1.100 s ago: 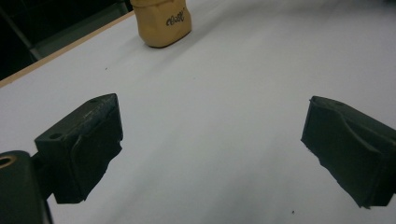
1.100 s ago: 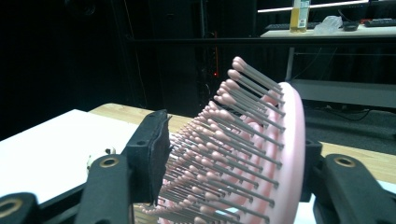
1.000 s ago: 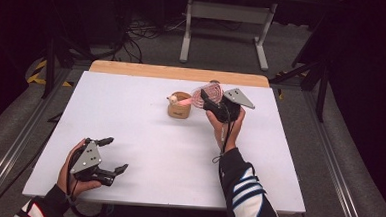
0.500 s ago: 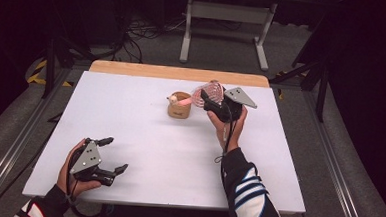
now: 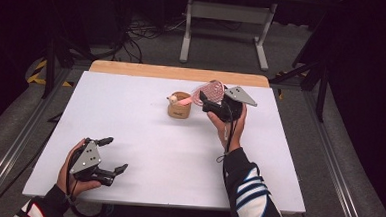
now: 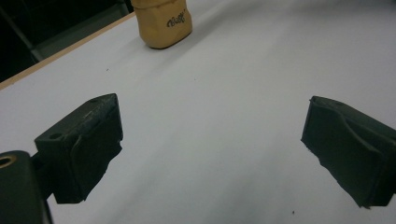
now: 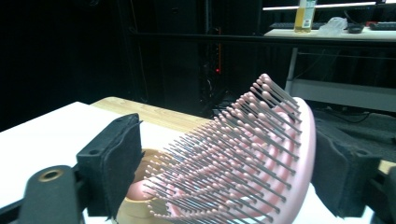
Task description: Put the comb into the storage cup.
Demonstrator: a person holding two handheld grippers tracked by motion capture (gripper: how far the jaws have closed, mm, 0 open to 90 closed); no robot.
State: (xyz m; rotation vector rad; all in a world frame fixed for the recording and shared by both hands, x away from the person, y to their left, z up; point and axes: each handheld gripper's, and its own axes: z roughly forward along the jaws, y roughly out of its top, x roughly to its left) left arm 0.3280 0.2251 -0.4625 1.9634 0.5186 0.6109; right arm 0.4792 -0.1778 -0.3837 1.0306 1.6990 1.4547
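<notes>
As the right tongs (image 5: 207, 100) eased apart over the middle of the white tabletop (image 5: 130, 115), the high view showed the pink plastic hairbrush (image 5: 209, 92) leaning with its handle down in the small tan wooden cup (image 5: 179, 106), its bristled head up against the tongs. The left tongs (image 5: 112, 155) lay spread wide and empty at the near left corner, well apart from the cup.

Seen from the left gripper view, both black pads (image 6: 84, 144) stood far apart over bare tabletop, the cup (image 6: 162, 22) far off at the top.

Seen from the right gripper view, the jaws had just been opening: the brush head (image 7: 247, 154) sat between them, its bristles clear of the left pad (image 7: 112, 163), its back just beside the right one. That looked like a release, the brush apparently left standing in the cup.
</notes>
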